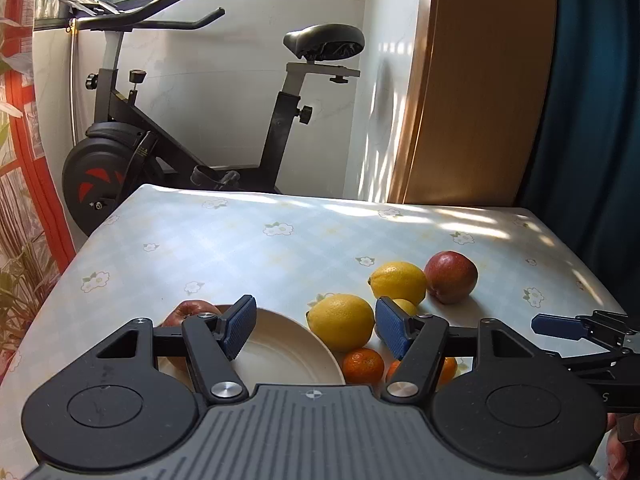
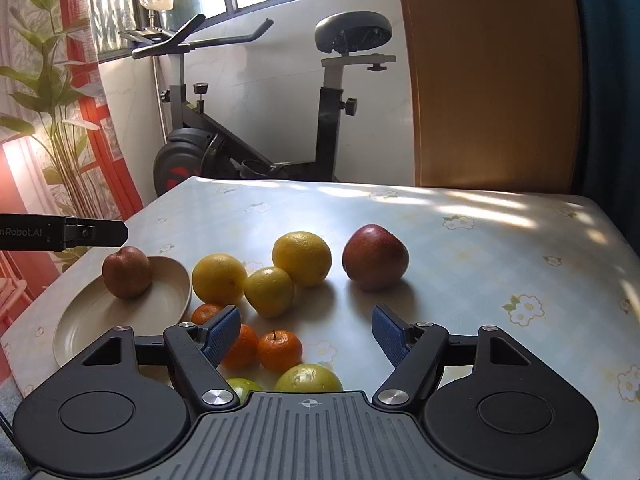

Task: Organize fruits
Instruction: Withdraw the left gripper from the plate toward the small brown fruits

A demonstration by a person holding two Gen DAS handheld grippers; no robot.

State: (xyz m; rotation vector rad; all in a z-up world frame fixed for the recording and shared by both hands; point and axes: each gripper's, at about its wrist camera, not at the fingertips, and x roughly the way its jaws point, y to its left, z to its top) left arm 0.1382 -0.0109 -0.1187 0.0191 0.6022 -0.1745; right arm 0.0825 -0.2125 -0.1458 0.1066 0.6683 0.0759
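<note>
Fingers of both the left gripper [image 1: 316, 330] and right gripper [image 2: 306, 332] stand apart, empty, above the fruits [image 2: 269, 291].

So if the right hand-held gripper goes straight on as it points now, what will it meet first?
Probably bare tablecloth. The open right hand-held gripper aims between the lemons and the red apple; depth is unclear, so the apple might be grazed.
</note>
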